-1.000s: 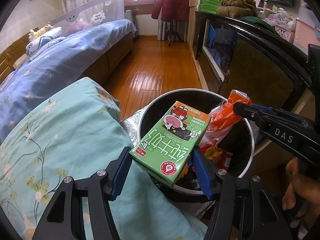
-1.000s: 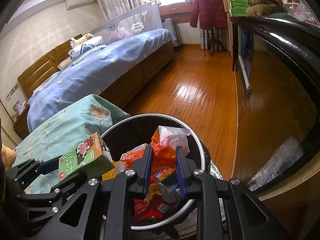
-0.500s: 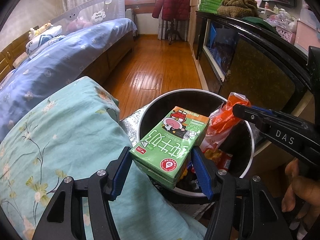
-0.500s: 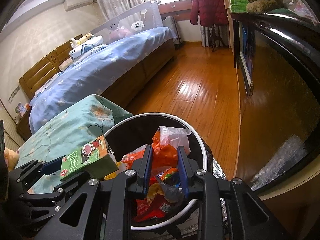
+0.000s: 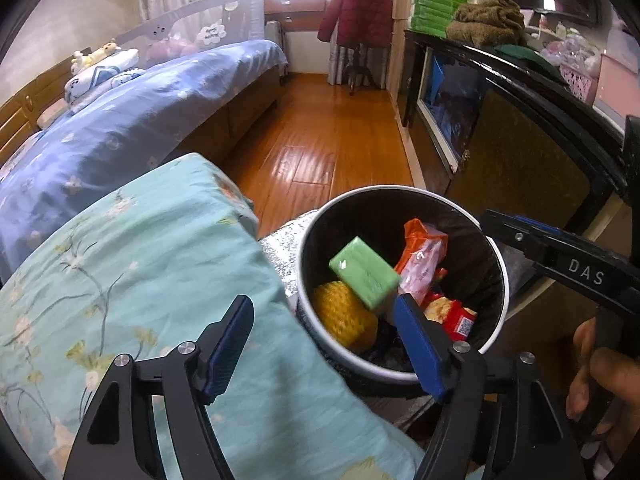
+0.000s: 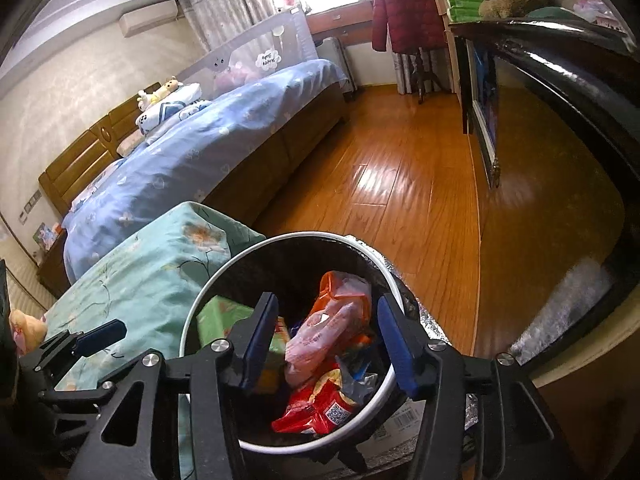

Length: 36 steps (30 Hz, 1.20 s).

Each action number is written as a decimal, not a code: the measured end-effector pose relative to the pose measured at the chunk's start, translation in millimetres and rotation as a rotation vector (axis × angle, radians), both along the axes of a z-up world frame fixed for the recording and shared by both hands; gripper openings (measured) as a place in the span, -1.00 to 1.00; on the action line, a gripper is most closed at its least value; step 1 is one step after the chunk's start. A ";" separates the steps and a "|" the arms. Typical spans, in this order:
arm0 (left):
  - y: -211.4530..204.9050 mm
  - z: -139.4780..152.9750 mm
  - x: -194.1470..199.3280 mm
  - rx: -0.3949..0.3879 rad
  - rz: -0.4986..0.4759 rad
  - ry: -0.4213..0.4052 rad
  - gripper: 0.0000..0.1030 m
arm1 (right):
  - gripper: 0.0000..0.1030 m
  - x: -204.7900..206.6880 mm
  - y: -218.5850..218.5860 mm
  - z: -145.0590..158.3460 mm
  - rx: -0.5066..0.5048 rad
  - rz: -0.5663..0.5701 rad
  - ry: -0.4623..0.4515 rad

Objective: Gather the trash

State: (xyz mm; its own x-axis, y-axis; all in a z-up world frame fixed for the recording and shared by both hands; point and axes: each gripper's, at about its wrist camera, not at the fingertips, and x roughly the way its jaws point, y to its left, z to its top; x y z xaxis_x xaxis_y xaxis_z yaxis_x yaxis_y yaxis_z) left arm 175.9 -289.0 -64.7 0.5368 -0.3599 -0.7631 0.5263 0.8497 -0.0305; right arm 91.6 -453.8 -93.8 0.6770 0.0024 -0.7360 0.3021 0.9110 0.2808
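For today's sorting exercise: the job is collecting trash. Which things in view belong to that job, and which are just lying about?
Belongs to the job:
trash bin
green carton
orange wrapper
red packet
left gripper
right gripper

Just lying about:
bed
red coat
teal floral cover

Between the right gripper's (image 6: 326,338) matt blue pads lie glossy, crinkled plastic snack wrappers (image 6: 332,326) in a smooth white-rimmed trash bin (image 6: 304,236). Left of them: a matt green paper carton (image 5: 364,272) and soft floral cotton cloth (image 5: 132,264). Beyond: a polished, shiny wood floor (image 6: 404,192).
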 end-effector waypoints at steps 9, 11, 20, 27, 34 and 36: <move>54.4 0.5 -38.8 -0.091 0.087 0.017 0.40 | 0.43 -33.9 33.1 12.3 0.034 0.015 -0.062; 68.9 -1.5 -50.4 -0.102 0.106 0.019 0.41 | 0.51 -43.0 44.8 14.4 0.042 0.024 -0.076; 126.6 -2.9 -87.0 -0.142 0.184 0.026 0.41 | 0.62 -69.8 95.8 21.2 0.018 0.078 -0.115; 163.9 9.8 -116.8 -0.154 0.248 -0.048 0.41 | 0.73 -79.2 129.5 26.6 -0.049 0.123 -0.155; 197.4 33.8 -146.6 -0.180 0.326 -0.170 0.53 | 0.82 -86.6 153.5 40.7 -0.104 0.150 -0.228; 202.8 39.7 -156.4 -0.179 0.336 -0.210 0.54 | 0.90 -87.5 160.4 49.2 -0.135 0.157 -0.262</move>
State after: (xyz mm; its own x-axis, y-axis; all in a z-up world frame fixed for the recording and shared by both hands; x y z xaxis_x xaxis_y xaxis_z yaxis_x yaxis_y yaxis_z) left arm 19.5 -86.3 -25.0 0.7836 -0.2554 -0.5664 0.2321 0.9659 -0.1145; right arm 4.0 -293.4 -44.6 0.8424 0.0359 -0.5377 0.0888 0.9749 0.2043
